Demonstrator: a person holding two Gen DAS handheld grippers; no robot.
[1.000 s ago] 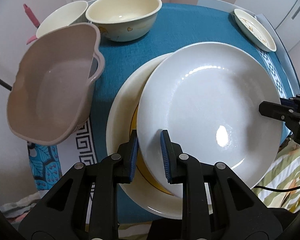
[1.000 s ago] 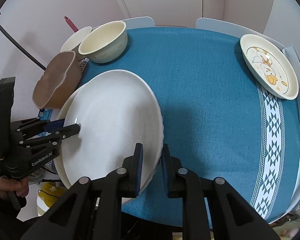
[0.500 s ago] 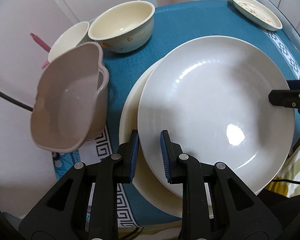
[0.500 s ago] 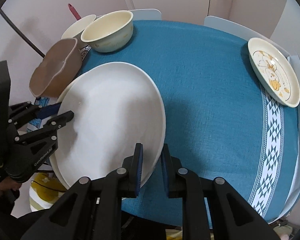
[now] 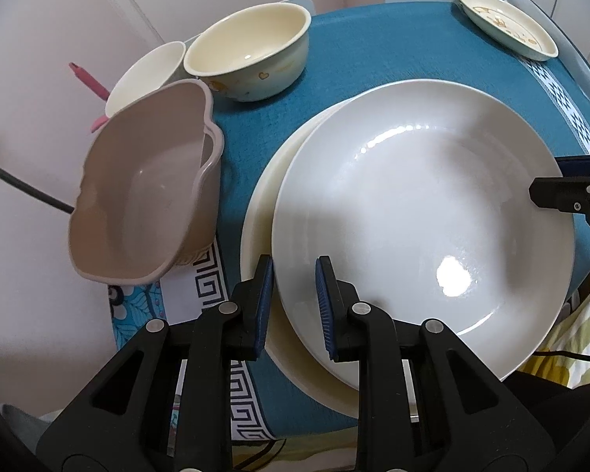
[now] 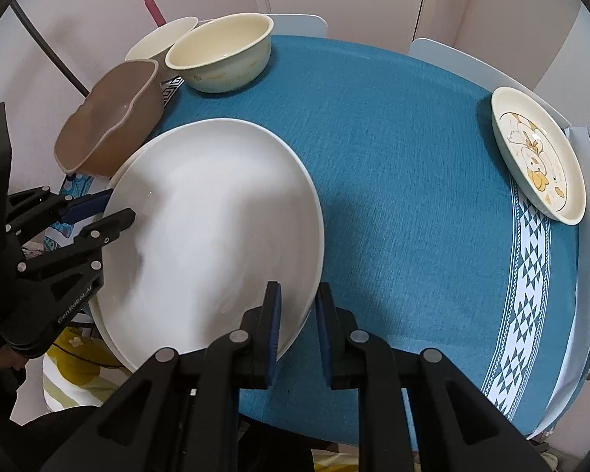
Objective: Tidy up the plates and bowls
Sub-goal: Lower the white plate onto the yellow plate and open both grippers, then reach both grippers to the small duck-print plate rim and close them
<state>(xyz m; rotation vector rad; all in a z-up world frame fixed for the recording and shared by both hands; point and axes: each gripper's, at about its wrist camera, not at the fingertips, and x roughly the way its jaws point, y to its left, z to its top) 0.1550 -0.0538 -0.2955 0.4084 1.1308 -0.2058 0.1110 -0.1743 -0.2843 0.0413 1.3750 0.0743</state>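
A large white plate (image 5: 421, 212) (image 6: 216, 228) is held at its two opposite rims above a cream plate (image 5: 263, 212) on the blue tablecloth. My left gripper (image 5: 293, 299) is shut on its near rim in the left wrist view. My right gripper (image 6: 297, 322) is shut on its other rim in the right wrist view. A cream bowl (image 5: 251, 59) (image 6: 220, 55), a white bowl (image 5: 145, 74) and a taupe scalloped bowl (image 5: 145, 196) (image 6: 106, 133) stand at the table's left side. A small duck-print plate (image 6: 535, 153) (image 5: 507, 23) lies at the far right.
The round table (image 6: 413, 196) has a blue cloth with a white patterned border. White chair backs (image 6: 472, 63) stand behind it. A pink utensil handle (image 5: 88, 78) sticks up by the white bowl. A black cable (image 5: 19, 188) hangs at the left.
Both grippers have risen with the white plate and drawn back a little. The view is higher above the table and the bowls now look farther off.
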